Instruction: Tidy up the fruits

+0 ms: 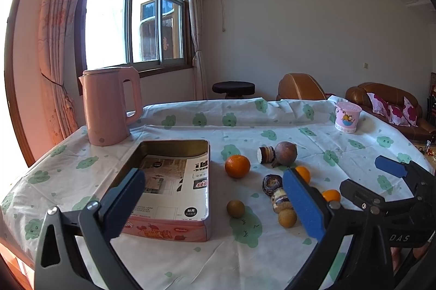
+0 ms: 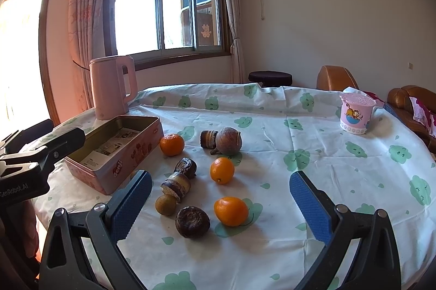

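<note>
Both grippers hovered with jaws wide apart over the table, holding nothing.

The left gripper (image 1: 215, 197) hung above the near end of the pink tin box (image 1: 174, 231), which held only a printed paper. The right gripper (image 2: 220, 204) stood over the fruits on the cloud-pattern tablecloth (image 2: 340, 167): a mandarin (image 2: 171, 144) just beside the box, two oranges (image 2: 222, 170) nearer, a brown round fruit (image 2: 229, 140) behind them, and a small brownish fruit (image 2: 165, 204) among cake rolls (image 2: 177, 185). A pink kettle (image 1: 109, 106) stood behind the box.

Sunlit window (image 1: 130, 17) with curtains (image 1: 54, 45); brown sofa (image 1: 387, 104) beside white wall (image 1: 313, 39).
</note>
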`<state>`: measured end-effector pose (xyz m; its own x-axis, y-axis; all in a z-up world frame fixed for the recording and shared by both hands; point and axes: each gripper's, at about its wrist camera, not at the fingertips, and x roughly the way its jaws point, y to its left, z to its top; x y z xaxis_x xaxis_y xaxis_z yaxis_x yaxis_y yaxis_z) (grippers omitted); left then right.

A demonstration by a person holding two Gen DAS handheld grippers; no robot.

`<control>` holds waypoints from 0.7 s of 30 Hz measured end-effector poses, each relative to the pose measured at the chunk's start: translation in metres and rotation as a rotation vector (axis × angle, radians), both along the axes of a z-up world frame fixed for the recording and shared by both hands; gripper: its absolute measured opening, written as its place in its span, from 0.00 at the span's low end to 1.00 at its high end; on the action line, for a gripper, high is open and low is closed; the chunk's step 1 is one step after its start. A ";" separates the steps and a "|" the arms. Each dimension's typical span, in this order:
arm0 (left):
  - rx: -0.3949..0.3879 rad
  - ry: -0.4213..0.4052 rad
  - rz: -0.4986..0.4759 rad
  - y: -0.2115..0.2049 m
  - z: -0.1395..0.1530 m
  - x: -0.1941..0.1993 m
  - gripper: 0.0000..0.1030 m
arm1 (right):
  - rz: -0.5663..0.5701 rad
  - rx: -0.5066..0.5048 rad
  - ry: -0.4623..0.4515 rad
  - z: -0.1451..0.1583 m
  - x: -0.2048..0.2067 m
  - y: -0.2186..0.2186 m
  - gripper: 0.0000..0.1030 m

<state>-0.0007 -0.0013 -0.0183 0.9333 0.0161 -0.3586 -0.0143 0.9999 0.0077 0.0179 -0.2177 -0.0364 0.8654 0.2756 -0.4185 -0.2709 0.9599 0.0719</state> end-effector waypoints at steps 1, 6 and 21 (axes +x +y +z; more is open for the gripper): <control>0.000 -0.001 0.000 0.000 0.000 0.000 1.00 | 0.000 0.000 0.000 0.000 0.000 0.000 0.99; 0.001 0.000 -0.001 0.000 0.000 0.000 1.00 | -0.001 0.000 -0.001 0.000 0.000 0.000 0.99; 0.002 0.001 -0.001 0.000 0.001 0.001 1.00 | 0.001 -0.002 0.004 -0.002 0.000 0.001 0.99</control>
